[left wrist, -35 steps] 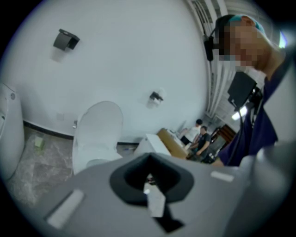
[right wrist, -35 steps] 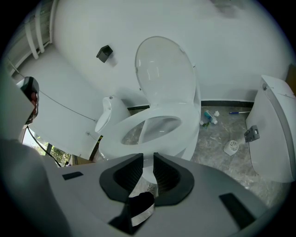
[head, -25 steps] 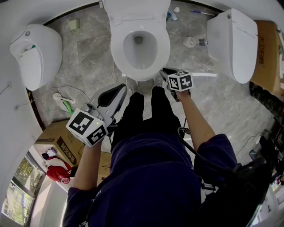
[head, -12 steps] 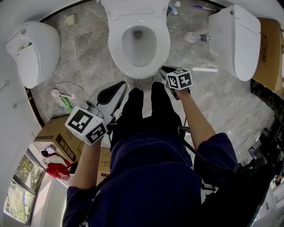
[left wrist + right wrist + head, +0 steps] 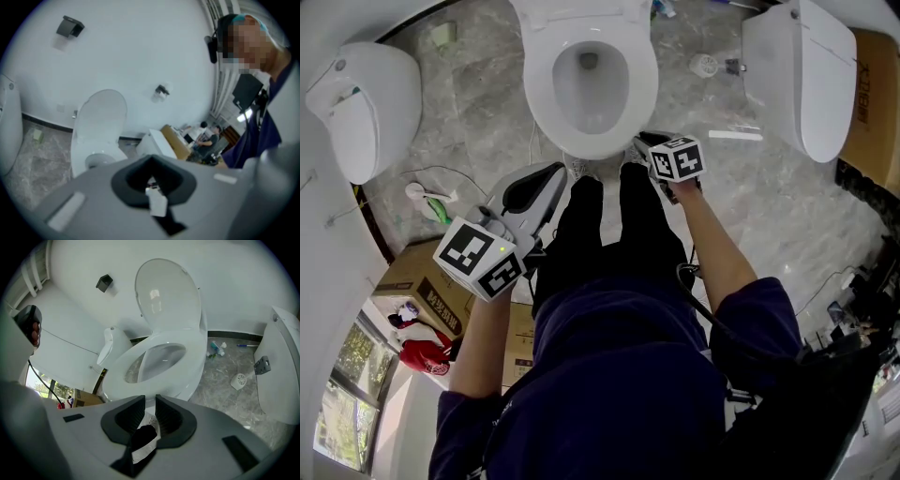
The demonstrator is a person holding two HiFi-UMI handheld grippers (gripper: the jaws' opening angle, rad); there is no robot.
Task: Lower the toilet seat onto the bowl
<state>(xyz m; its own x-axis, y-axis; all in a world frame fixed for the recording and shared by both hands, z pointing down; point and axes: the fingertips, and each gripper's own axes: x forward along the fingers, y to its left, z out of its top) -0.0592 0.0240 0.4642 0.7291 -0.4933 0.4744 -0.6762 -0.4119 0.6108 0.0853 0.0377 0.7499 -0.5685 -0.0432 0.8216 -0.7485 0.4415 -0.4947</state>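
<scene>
The white toilet [image 5: 540,94] stands straight ahead, its ring lying over the bowl [image 5: 154,363]. A white oval lid [image 5: 166,296] stands upright behind it, also seen in the left gripper view as the raised lid [image 5: 101,117]. My right gripper [image 5: 649,141] hovers just off the bowl's front right edge, its jaws a narrow slit apart with nothing between them [image 5: 150,399]. My left gripper [image 5: 546,184] hangs lower left of the bowl beside my leg, jaws shut and empty [image 5: 150,157].
Two more white toilets stand at the left [image 5: 361,103] and right [image 5: 802,75]. A cardboard box [image 5: 422,291], a green-handled brush [image 5: 431,206] and a cable lie on the floor at left. A small round white item [image 5: 703,64] lies right of the bowl.
The view has drifted slightly, so the toilet sits a little higher in the picture. Both grippers keep their places and their jaws have not moved.
</scene>
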